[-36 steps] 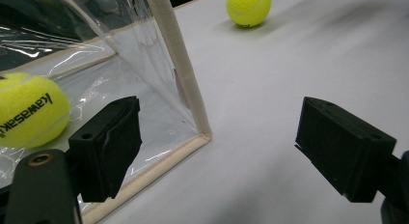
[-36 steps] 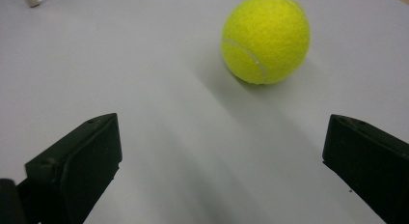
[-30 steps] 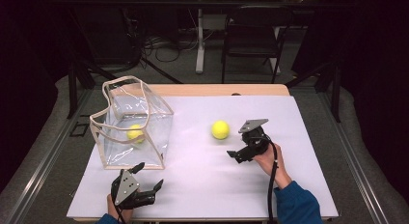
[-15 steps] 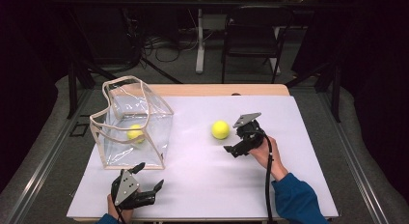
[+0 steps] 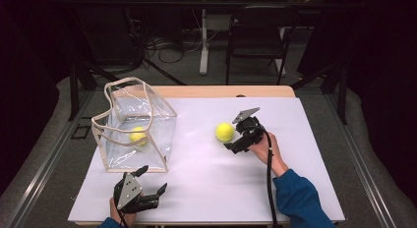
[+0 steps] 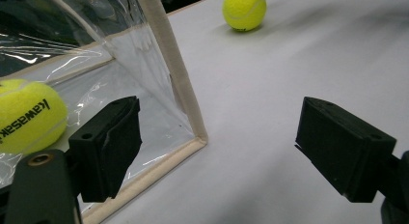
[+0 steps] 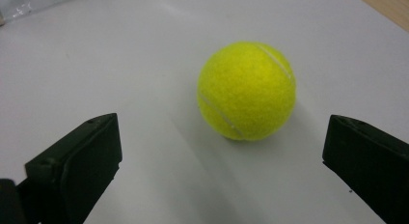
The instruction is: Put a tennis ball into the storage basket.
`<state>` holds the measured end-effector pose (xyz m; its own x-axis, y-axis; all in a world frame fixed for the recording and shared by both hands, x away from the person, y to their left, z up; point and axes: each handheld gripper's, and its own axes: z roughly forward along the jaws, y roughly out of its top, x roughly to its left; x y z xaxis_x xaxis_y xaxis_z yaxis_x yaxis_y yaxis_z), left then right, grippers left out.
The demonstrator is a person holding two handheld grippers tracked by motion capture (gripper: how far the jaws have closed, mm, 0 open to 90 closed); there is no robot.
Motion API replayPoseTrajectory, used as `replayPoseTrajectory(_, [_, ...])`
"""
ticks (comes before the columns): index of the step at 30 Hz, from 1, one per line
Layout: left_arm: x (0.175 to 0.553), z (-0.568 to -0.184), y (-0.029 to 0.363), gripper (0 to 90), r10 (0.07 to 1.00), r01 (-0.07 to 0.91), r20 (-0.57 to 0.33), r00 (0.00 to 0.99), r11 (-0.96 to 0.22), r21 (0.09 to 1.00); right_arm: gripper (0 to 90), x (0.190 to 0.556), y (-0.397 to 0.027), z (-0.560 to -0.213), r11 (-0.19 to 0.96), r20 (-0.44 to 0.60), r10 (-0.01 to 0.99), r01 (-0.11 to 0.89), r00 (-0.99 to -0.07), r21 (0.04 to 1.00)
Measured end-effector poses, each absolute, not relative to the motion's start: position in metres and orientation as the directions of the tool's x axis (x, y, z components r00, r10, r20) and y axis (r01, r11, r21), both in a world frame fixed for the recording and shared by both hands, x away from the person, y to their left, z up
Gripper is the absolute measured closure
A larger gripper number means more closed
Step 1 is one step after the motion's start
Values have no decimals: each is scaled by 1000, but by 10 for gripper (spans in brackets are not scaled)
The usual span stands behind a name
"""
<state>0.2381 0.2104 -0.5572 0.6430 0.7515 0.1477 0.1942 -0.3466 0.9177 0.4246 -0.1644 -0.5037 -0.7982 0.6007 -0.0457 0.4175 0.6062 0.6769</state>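
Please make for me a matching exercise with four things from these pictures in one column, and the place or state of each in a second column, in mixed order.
Things:
1. loose tennis ball
2. second tennis ball
3. left gripper
4. clear bag

Places or states:
a. stands at the table's left side
b. open, near the table's front edge
c. inside the bag
d. on the white table, in front of the open right gripper

Pairs: 1-d, 2-c, 3-b, 4-a

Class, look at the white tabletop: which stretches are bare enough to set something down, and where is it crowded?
Free: the near middle between the left gripper and the sleeve, and the far right corner beyond the right gripper. Crowded: the left side, taken by the clear bag, and around the loose tennis ball.
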Motion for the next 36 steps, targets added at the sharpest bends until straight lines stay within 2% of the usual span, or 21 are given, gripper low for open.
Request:
replayPoseTrajectory(21, [238,-557,211,160,755,195,147,639,-344,919,0,451,-149,-505,605,-21,613,453,-789,654])
replayPoseTrajectory(36, [238,-557,211,160,754,193,146,641,-343,919,0,462,-139,-517,619,-19,621,475,-783,626])
